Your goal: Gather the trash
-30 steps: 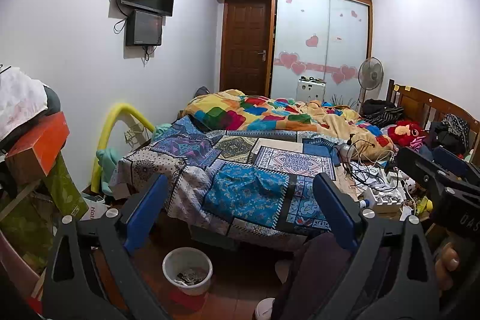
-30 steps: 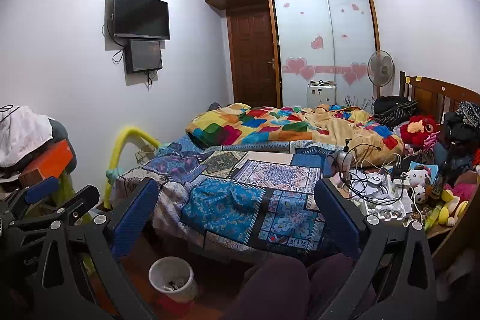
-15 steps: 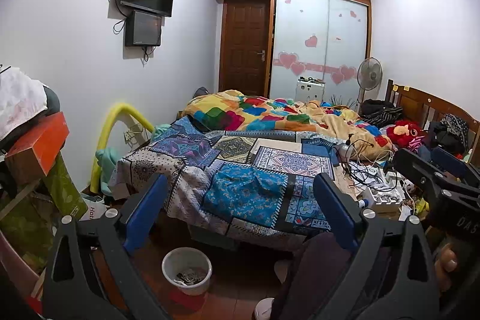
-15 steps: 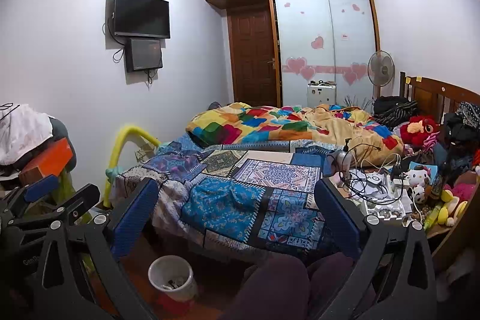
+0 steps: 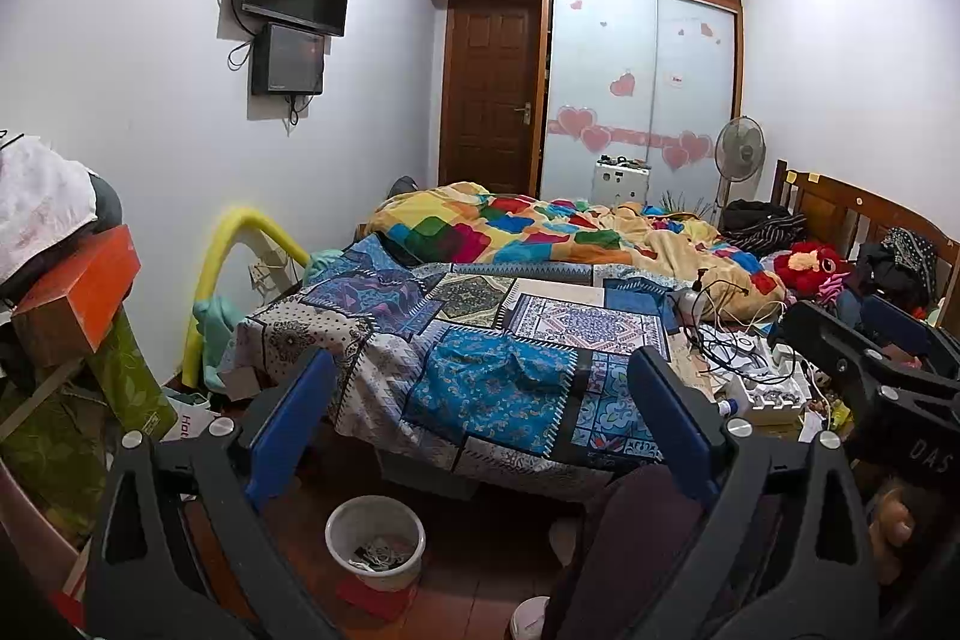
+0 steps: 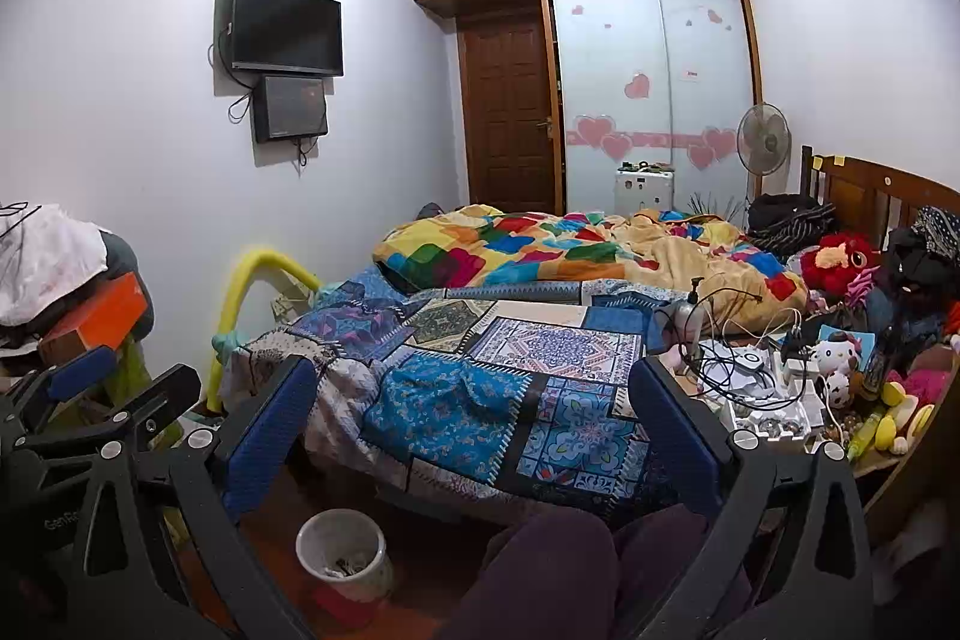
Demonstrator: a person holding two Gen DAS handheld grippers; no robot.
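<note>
A white trash bin (image 5: 375, 535) with scraps inside stands on the floor in front of the bed; it also shows in the right wrist view (image 6: 342, 550). My left gripper (image 5: 480, 394) is open and empty, held high above the bin and facing the bed. My right gripper (image 6: 474, 412) is open and empty too, held level to the right of the left one. The right gripper shows at the right edge of the left wrist view (image 5: 870, 358). The left gripper shows at the left edge of the right wrist view (image 6: 102, 400). No single piece of trash stands out.
A bed with a patchwork sheet (image 5: 480, 340) and a colourful quilt (image 5: 540, 232) fills the middle. Cables, small boxes and toys (image 6: 780, 388) clutter its right side. Boxes and bags (image 5: 72, 316) pile up at the left. The person's knees (image 6: 570, 568) are below.
Both views have shifted only slightly; the right gripper has drifted a little to the left. Both grippers stay open and empty.
</note>
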